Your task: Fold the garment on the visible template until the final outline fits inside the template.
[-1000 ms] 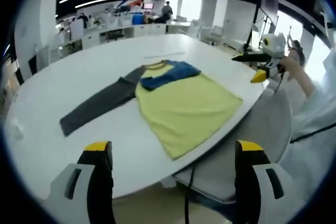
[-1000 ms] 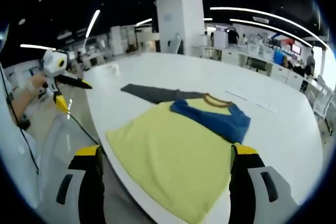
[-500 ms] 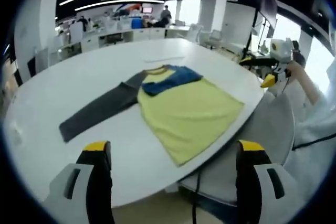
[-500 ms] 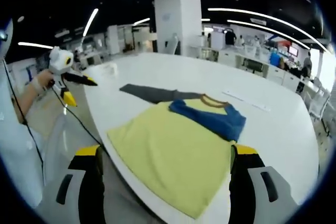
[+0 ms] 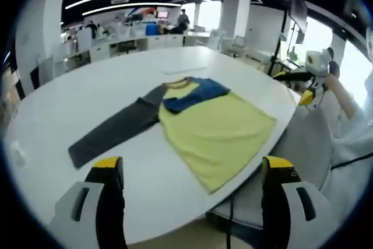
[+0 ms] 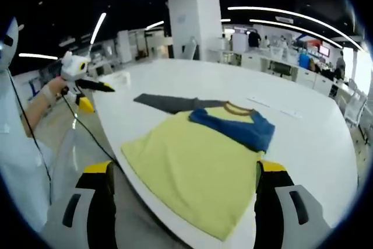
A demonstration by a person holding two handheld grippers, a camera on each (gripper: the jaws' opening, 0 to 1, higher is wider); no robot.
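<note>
**A:** Nearest in the left gripper view is the left claw (image 5: 189, 170), jaws spread wide with nothing between them, held off the near edge of the white tabletop (image 5: 87, 86). Same deal in the right gripper view: the right claw (image 6: 183, 173) is released and empty, hanging just off the tabletop edge.

**B:** And the garment?

**A:** One shirt (image 5: 218, 129), lying flat near the tabletop edge. Yellow body, one blue sleeve (image 5: 195, 91) folded across the chest, one grey sleeve (image 5: 113, 132) stretched straight out to the side. Brownish collar (image 6: 238, 109). No logo or print on it that I can read.

**B:** Anything else on the tabletop?

**A:** A thin pale strip (image 5: 183, 70) just beyond the collar, too small to say what it is. Further off, each view catches the other claw held in a hand (image 6: 55, 86) out past the tabletop edge. Far back there are desks and a couple of people; any signage there is too blurry to read.
</note>
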